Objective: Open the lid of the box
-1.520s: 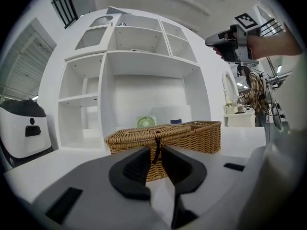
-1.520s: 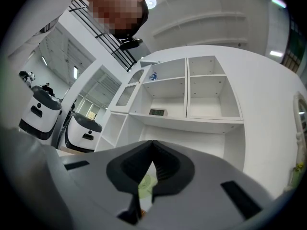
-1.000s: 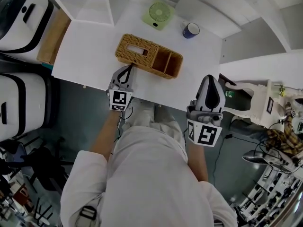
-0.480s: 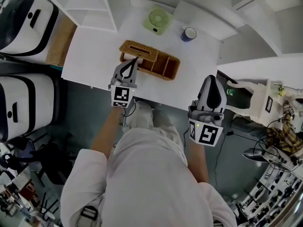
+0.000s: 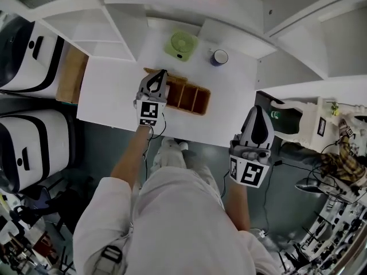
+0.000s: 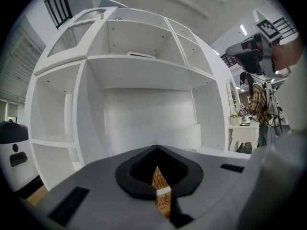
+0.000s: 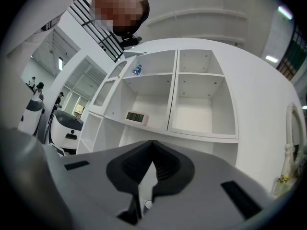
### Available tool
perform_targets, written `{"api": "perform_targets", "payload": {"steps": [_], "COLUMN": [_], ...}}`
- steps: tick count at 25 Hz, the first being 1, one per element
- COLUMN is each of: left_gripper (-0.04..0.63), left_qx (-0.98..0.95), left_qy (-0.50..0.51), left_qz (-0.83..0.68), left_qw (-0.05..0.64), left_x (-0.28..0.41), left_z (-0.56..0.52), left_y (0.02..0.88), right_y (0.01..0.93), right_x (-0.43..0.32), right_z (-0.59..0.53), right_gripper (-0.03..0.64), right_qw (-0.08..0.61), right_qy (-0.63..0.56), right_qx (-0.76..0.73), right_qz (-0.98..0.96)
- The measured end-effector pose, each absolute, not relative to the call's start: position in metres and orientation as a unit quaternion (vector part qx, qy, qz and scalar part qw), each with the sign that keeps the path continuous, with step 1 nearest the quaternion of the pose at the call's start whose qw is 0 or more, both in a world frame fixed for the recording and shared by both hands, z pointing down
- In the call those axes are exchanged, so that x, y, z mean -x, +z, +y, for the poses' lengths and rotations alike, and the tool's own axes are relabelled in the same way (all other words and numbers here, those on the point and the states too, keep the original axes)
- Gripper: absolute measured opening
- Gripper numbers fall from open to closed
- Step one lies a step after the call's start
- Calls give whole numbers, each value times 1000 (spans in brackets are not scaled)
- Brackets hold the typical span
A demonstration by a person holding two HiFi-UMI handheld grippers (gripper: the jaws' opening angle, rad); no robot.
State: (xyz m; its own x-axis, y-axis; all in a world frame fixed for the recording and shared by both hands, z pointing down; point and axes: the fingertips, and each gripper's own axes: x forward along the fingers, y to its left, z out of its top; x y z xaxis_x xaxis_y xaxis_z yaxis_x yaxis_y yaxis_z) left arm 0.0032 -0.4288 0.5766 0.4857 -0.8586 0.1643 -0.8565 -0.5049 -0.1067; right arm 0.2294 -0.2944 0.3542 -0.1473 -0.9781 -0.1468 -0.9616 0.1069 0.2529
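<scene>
Woven box [image 5: 186,97] on white table [image 5: 109,96], near front edge; green fan [image 5: 182,43] and mug [image 5: 218,57] behind it.

Handling, judged: wicker is light, stiff, rough enough not to slip; lid [image 6: 161,198] thin, likely hinged, so box may drag or tip if pulled hard. Best hold: free edge of lid.

Left gripper [image 6: 157,152] over box's left end, jaws pinched on thin woven lid edge. How far lid stands open: cannot tell.

Right gripper [image 7: 152,145] off table at person's side, jaws together, empty.
</scene>
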Motion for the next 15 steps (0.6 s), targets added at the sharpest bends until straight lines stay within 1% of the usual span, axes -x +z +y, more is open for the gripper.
{"api": "perform_targets", "payload": {"steps": [5, 7, 9, 10, 12, 14, 15], "left_gripper": [3, 14, 53, 83, 165, 191, 193], "left_qx": [859, 860, 862, 864, 871, 877, 878], "left_qy": [-93, -95, -94, -90, -82, -90, -93], "left_qz": [503, 501, 498, 496, 484, 470, 469], "left_qw": [0, -8, -10, -16, -32, -33, -28], "left_x": [-9, -11, -12, -12, -15, -22, -24], "left_z": [-478, -489, -492, -491, -489, -489, -489], "left_y": [586, 590, 587, 585, 585, 588, 588], "right_y": [351, 348, 342, 340, 336, 334, 334], "right_x": [-233, -234, -236, -236, -238, -237, -237], "right_z": [-302, -302, -300, -299, -296, -293, -291], "right_gripper": [-5, -5, -5, -5, -5, -5, -5], "right_qw": [33, 33, 29, 28, 24, 22, 22], "right_qy": [-151, -156, -161, -163, -164, -161, -160], "right_qx": [-663, -664, -666, -667, -669, -671, -671], "right_qz": [-733, -730, -728, -727, -724, -724, -724]}}
